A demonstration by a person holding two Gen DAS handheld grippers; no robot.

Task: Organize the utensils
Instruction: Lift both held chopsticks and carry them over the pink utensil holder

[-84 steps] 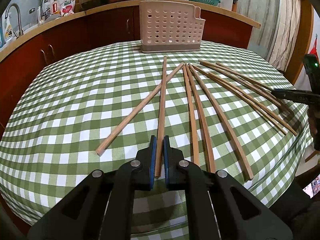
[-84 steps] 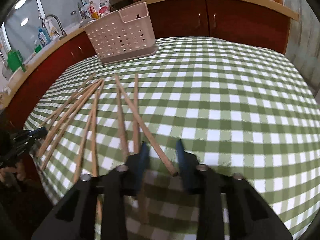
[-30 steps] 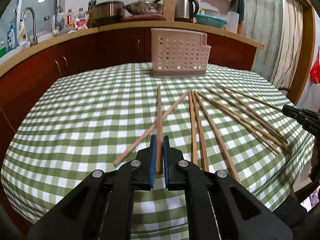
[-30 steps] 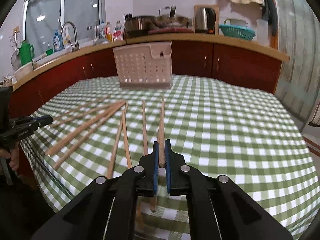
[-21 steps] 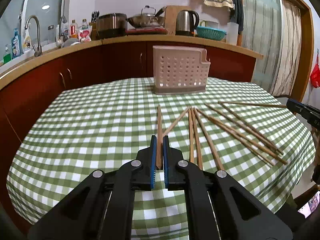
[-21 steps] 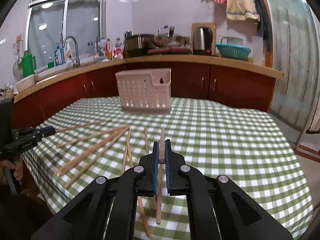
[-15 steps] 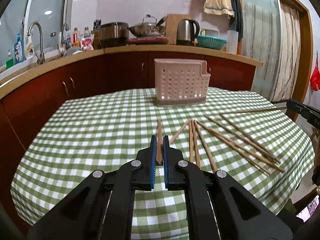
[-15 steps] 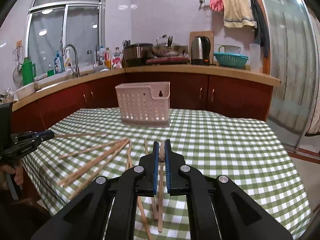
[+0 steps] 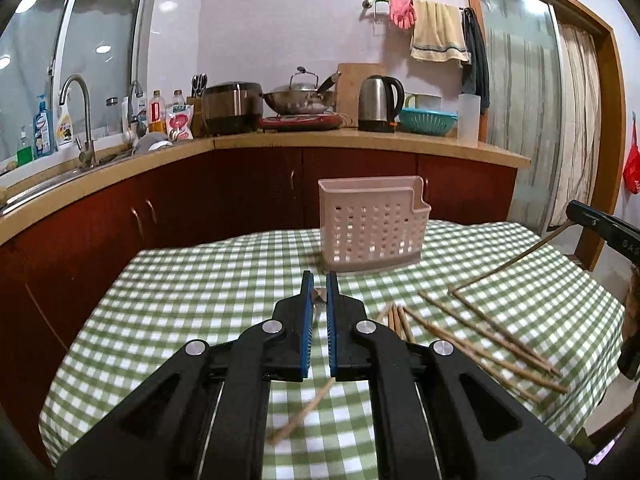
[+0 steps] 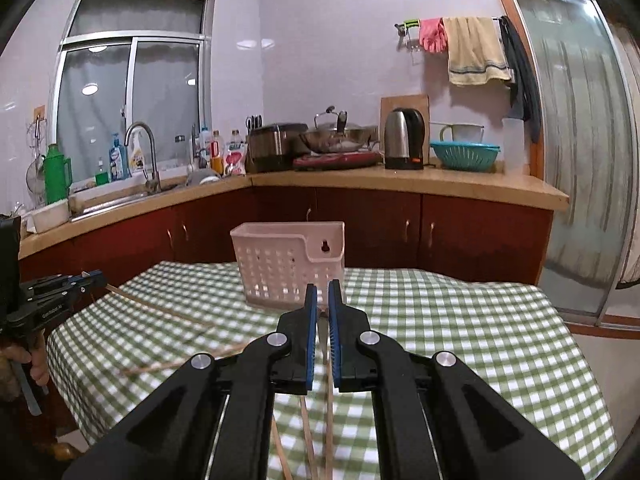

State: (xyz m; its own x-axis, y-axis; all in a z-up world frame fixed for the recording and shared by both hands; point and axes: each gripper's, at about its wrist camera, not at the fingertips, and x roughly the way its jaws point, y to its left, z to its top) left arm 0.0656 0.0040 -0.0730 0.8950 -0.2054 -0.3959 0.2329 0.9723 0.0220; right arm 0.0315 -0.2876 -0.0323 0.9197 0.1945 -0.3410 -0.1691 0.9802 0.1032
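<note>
- Reading for print first: white lettering on the side of the right gripper (image 9: 612, 236) as seen from the left camera, only partly legible, "DAS" at most; a line of white text on the left gripper (image 10: 56, 304) in the right camera, too small to make out; bottle labels (image 10: 118, 164) by the tap (image 10: 142, 148) blurred.
- Left gripper pressed together on a chopstick (image 9: 319, 296) between its blue pads; the stick's free tail shows below the jaws, tilted down to the left over the checked tablecloth (image 9: 200, 280).
- Right gripper likewise pinching a chopstick (image 10: 324, 320), which runs back under the jaws; seen from the left camera, its stick slants from the tip down to the cloth.
- Loose chopsticks (image 9: 480, 340) lie fanned on the cloth right of the left gripper, some touching, well short of the pink holed basket (image 9: 372, 232).
- Basket stands upright at the far middle of the table, directly ahead of both grippers; what it holds cannot be told.
- Behind: red cabinets, wooden counter (image 10: 400, 180) with kettle (image 10: 404, 144), teal colander (image 10: 464, 156), wok on a red hob, rice cooker; towel and pink glove on a wall rail.
- A hand (image 10: 36, 360) grips the left tool's handle at the frame edge.
</note>
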